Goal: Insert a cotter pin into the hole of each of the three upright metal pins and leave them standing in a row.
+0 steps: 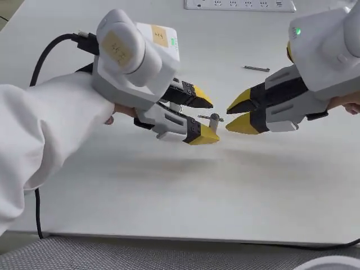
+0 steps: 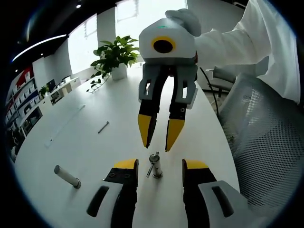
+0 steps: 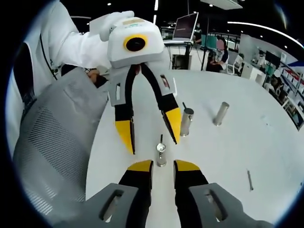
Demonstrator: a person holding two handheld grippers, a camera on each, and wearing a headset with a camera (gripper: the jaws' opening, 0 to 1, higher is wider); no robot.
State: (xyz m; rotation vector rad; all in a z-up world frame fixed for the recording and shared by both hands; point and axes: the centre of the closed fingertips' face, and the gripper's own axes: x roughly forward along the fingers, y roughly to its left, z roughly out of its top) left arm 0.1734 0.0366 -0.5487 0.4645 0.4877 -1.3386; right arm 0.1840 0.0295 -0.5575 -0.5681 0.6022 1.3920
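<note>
A short metal pin point(image 1: 214, 120) stands upright on the white table with a cotter pin point(image 1: 206, 117) through its head. My left gripper point(image 1: 211, 121) is open, one yellow-tipped jaw on each side of the pin point(image 2: 155, 165). Facing it tip to tip, my right gripper point(image 1: 227, 119) is open just short of the pin point(image 3: 161, 154). Behind the left gripper point(image 3: 152, 145) a second pin point(image 3: 186, 121) stands with a cotter pin in it. A third pin point(image 3: 221, 113) appears to lie on its side point(image 2: 66, 176).
A loose cotter pin point(image 1: 256, 68) lies on the table beyond the right gripper. A power strip point(image 1: 239, 4) runs along the far edge. The table's near edge point(image 1: 169, 236) is close below the grippers, with a mesh chair beside it.
</note>
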